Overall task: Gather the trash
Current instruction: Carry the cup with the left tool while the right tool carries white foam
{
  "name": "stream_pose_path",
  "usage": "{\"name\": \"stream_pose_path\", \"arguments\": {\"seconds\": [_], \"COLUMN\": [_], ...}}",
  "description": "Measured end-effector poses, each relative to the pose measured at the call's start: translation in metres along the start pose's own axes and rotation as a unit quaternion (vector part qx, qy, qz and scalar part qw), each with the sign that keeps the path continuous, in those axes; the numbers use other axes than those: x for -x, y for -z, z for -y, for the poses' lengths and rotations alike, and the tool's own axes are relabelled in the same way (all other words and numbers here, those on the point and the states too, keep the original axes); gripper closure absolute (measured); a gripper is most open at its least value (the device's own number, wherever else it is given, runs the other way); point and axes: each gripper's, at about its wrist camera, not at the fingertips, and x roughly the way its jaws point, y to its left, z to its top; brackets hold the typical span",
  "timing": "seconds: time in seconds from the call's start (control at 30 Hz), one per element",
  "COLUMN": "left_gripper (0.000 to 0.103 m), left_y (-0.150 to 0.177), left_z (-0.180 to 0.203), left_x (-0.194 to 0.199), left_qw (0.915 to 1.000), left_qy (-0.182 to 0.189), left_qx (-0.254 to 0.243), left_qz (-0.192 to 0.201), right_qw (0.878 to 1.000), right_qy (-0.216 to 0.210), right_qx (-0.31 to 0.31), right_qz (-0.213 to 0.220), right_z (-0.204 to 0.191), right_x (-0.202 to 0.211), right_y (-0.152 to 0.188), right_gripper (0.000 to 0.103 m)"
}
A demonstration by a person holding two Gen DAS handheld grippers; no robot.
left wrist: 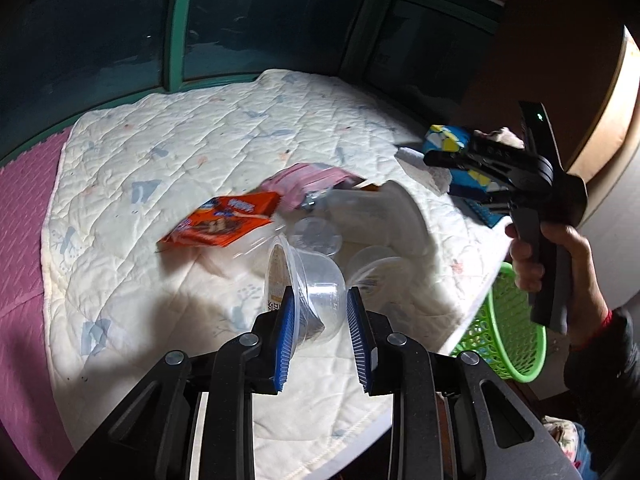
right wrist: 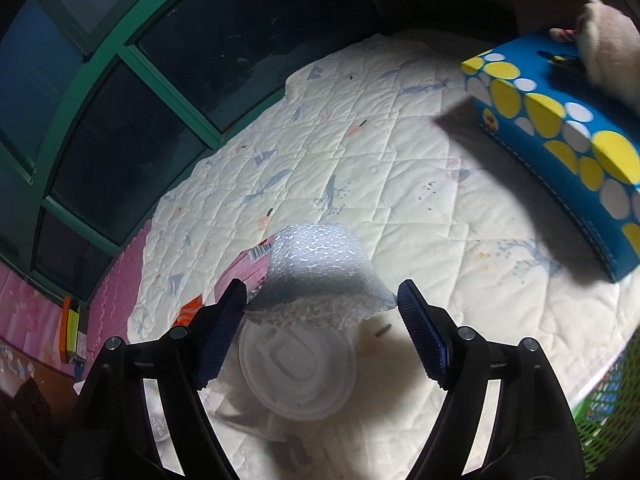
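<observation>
Our left gripper (left wrist: 320, 300) pinches a clear plastic cup (left wrist: 316, 292) above the quilt (left wrist: 160, 152) — pads pressing its sides. Our right gripper (right wrist: 322, 312) gapes around a foam bowl (right wrist: 316, 268) — no pad visibly touching.

A quilted cream bedcover (left wrist: 168, 152) with faint blue and pink prints is lying spread over the bed, its near edge showing in the left wrist view. Pink padded matting (left wrist: 24, 216) is lying beside it on the left. Behind the bed, dark window panes in a green frame (right wrist: 132, 56) are curving across the background. A blue box with yellow and white dots (right wrist: 560, 120) is sitting on the bedcover at the right, and a pale soft toy (right wrist: 612, 40) is resting on top of it.
</observation>
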Motion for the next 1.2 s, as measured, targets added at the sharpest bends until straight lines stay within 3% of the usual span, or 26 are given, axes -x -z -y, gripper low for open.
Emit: {"name": "stream_pose_path", "arguments": {"seconds": [0.17, 0.33, 0.57, 0.7, 0.93, 1.2], "left_gripper": [0.078, 0.078, 0.078, 0.078, 0.078, 0.078], "left_y": [-0.006, -0.014, -0.02, -0.019, -0.016, 0.0], "left_z": [0.038, 0.084, 0.159, 0.197, 0.243, 0.292], "left_x": [0.007, 0.003, -0.027, -0.047, -0.086, -0.128], "left_qw": [0.9987, 0.9943, 0.9847, 0.9785, 0.9701, 0.9549], "left_qy": [0.03, 0.075, 0.121, 0.141, 0.151, 0.167], "left_qx": [-0.039, -0.075, -0.124, -0.146, -0.176, -0.218], "left_qz": [0.01, 0.008, -0.019, -0.038, -0.07, -0.112], "right_qw": [0.999, 0.993, 0.976, 0.971, 0.967, 0.967], "right_qy": [0.015, 0.069, 0.136, 0.135, 0.126, 0.163], "right_qx": [-0.029, -0.081, -0.166, -0.197, -0.223, -0.19], "right_qz": [0.04, 0.06, 0.03, 0.012, 0.008, 0.048], "right_z": [0.037, 0.097, 0.187, 0.221, 0.246, 0.248], "right_x": [0.064, 0.111, 0.12, 0.116, 0.121, 0.167], "right_y": [0.037, 0.085, 0.135, 0.157, 0.172, 0.18], "right_gripper": [0.026, 0.026, 0.025, 0.024, 0.022, 0.02]}}
